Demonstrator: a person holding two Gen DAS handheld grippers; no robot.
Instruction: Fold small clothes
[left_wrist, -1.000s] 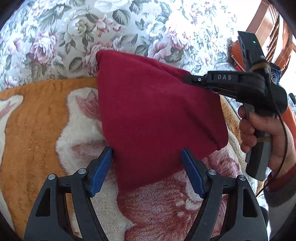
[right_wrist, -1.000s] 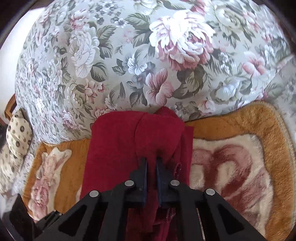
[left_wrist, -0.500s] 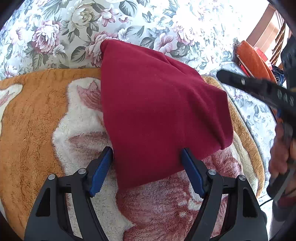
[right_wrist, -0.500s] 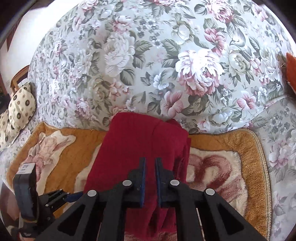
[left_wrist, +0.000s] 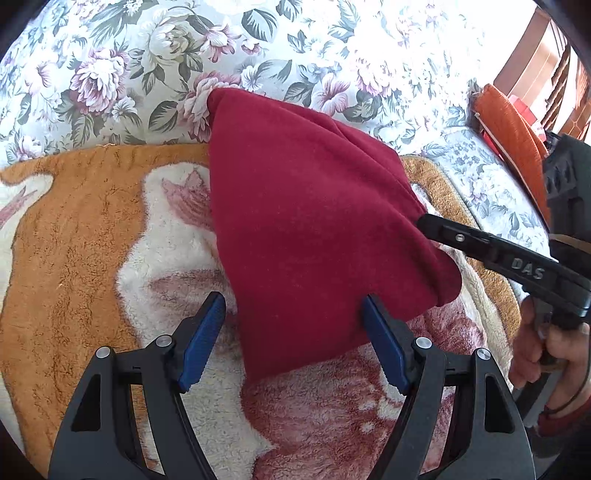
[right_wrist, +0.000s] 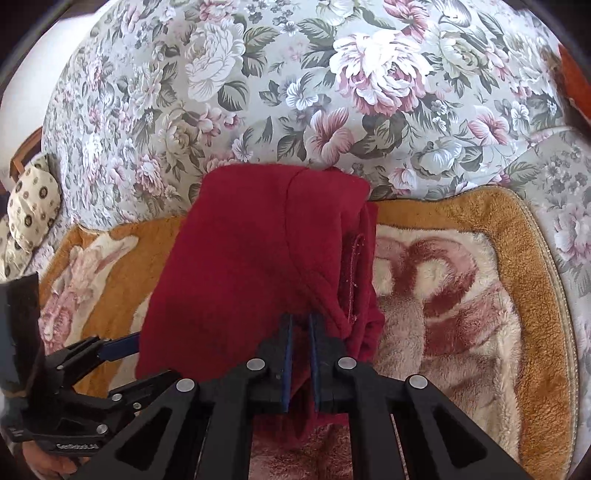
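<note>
A dark red garment (left_wrist: 310, 236) lies folded on a fluffy orange and cream blanket (left_wrist: 74, 258), its far end against the floral sofa back. My left gripper (left_wrist: 295, 332) is open, its blue pads on either side of the garment's near corner. My right gripper (right_wrist: 299, 328) is shut on the garment's right edge (right_wrist: 258, 258); its black finger also shows in the left wrist view (left_wrist: 480, 247), tip at the cloth. The left gripper shows in the right wrist view (right_wrist: 122, 347) at the garment's left edge.
The floral sofa back (right_wrist: 295, 92) rises behind the blanket (right_wrist: 461, 295). A spotted cushion (right_wrist: 29, 206) sits far left. An orange cushion (left_wrist: 513, 136) and wooden furniture stand at the right.
My right gripper lifted off the garment, then came back down onto its right edge lower on the cloth. The left gripper stayed open at the near corner.
</note>
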